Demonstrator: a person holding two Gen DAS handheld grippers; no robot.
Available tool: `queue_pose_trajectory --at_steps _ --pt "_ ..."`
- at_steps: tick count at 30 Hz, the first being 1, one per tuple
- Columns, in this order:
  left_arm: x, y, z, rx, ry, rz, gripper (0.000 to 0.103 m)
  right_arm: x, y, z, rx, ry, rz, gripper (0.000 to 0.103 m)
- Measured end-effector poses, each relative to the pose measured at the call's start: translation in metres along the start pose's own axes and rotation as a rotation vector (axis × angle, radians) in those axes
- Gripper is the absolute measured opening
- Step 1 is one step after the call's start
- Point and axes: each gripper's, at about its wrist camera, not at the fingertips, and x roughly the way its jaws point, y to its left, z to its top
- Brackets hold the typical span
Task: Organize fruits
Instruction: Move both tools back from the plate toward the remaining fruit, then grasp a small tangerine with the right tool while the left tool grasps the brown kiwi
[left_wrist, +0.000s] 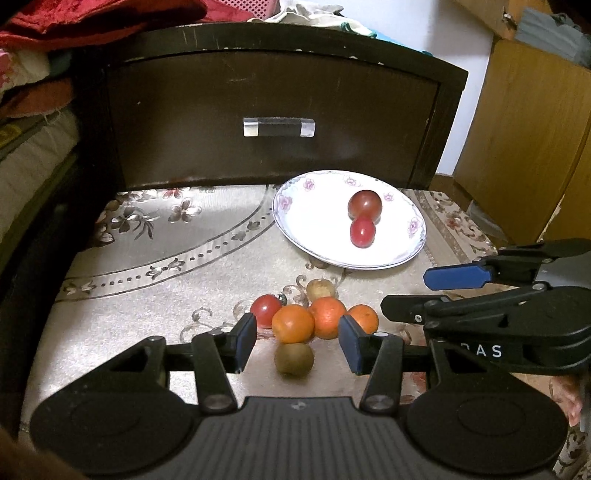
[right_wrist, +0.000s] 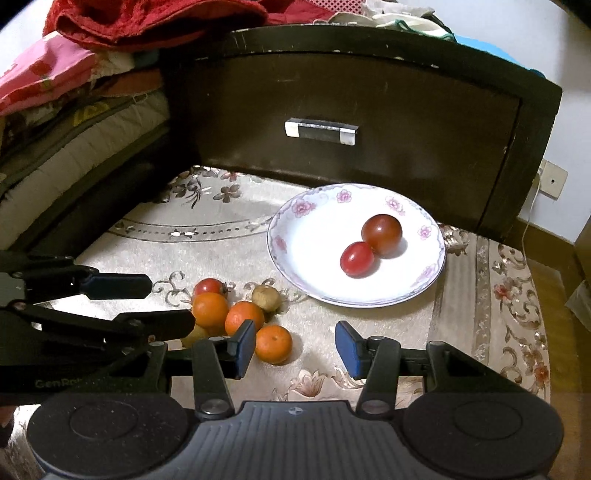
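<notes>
Item: loose fruit pile, near centre of the desk (left_wrist: 155, 229), on a patterned cloth.
Contents: three oranges (left_wrist: 293, 323), touching one another; one tomato (left_wrist: 265, 309) at the pile's left edge; one kiwi (left_wrist: 294, 359) on the near side; a second kiwi (left_wrist: 320, 290) on the far side.

Item: plate (left_wrist: 295, 221), far right of the pile, apart from it. Holds two tomatoes (left_wrist: 362, 231), touching.

Item: left tongs (left_wrist: 297, 345). Partly spread, empty; the near kiwi sits in the gap, pads clear of it.

Item: right tongs (right_wrist: 295, 349). Partly spread, empty; one orange (right_wrist: 273, 344) lies just beside the left pad.

Risks, judged:
- The fruit is round and packed. Closing on one piece may nudge its neighbours, which could roll toward the desk edge.
- Both tongs crowd the same pile. If both go in together, they may collide or knock the fruit apart.
- A glancing grip on the kiwi may squeeze it out forward into the oranges.
- A piece set down hard may jolt the plated tomatoes toward the rim.
</notes>
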Motion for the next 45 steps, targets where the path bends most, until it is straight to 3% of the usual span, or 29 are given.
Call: queue_pose_trajectory --at_steps 26,34,45 --pt "0.025 0.01 -0.017 0.09 0.071 0.045 0.058 0.038 0.002 -0.004 -0.056 0.059 0.074 0.05" --pt "0.029 0.015 -0.017 0.069 0.077 0.014 0.058 0.048 0.004 -0.004 -0.074 0.055 0.1 0.05" --pt "0.028 0.01 -0.022 0.135 0.097 -0.032 0.058 0.052 0.002 -0.002 -0.126 0.107 0.146 0.049"
